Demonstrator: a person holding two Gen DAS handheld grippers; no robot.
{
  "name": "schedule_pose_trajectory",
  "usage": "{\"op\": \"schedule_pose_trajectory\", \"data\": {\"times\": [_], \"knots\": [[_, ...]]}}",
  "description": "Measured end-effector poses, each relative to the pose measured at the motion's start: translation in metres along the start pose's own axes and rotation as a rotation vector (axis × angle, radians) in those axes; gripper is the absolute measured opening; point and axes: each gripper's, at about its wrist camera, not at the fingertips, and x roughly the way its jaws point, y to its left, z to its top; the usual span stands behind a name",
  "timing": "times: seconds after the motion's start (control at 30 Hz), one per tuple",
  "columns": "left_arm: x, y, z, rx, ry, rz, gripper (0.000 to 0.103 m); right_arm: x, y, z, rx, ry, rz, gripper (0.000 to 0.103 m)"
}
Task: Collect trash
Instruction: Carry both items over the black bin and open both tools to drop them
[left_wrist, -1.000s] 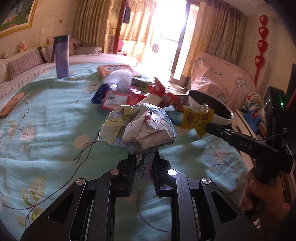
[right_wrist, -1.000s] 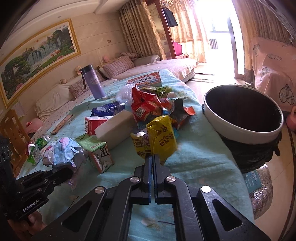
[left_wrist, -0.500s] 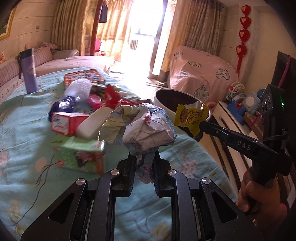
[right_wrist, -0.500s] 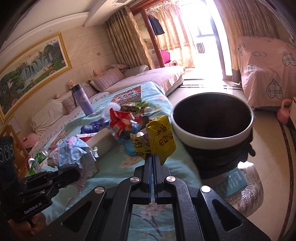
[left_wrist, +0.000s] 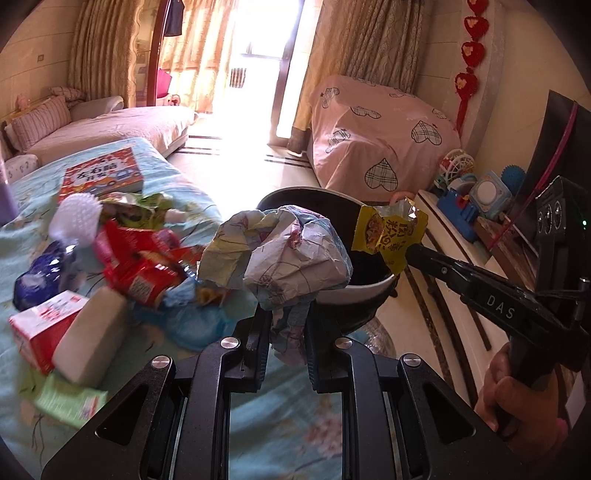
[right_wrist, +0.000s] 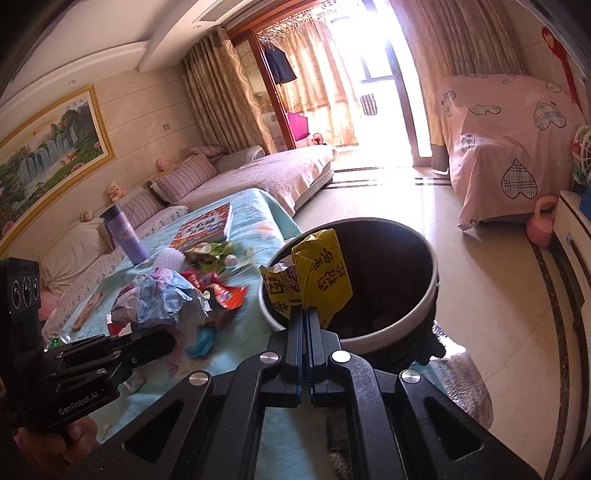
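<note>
My left gripper is shut on a crumpled ball of printed paper and holds it in the air just in front of the round trash bin; the gripper and the ball also show in the right wrist view. My right gripper is shut on a yellow snack wrapper and holds it over the near rim of the bin. In the left wrist view the wrapper hangs above the bin's right edge.
More trash lies on the light blue tablecloth: red wrappers, a red and white carton, a white block, a blue bag. A children's book lies farther back. A purple bottle stands there too.
Both grippers have swung right, away from the table's middle and toward the bin, each with its trash in it. The bin now looks much closer in both views.
</note>
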Motion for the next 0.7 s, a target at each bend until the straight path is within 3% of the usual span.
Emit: {"op": "schedule_pose_trajectory", "data": {"times": [0.3, 0.57, 0.67, 0.7], "knots": [[0.048, -0.02, 0.03, 0.034, 0.06, -0.009, 0.015, 0.021, -0.027, 0.014, 0.022, 0.022, -0.017, 0.001], [0.083, -0.023, 0.048, 0.006, 0.128, -0.037, 0.016, 0.041, -0.045, 0.022, 0.042, 0.051, -0.023, 0.001], [0.09, -0.025, 0.053, 0.017, 0.134, -0.022, 0.025, 0.046, -0.05, 0.024, 0.044, 0.065, -0.024, 0.002], [0.091, -0.026, 0.054, 0.018, 0.137, -0.021, 0.03, 0.048, -0.052, 0.024, 0.049, 0.071, -0.02, 0.007]]}}
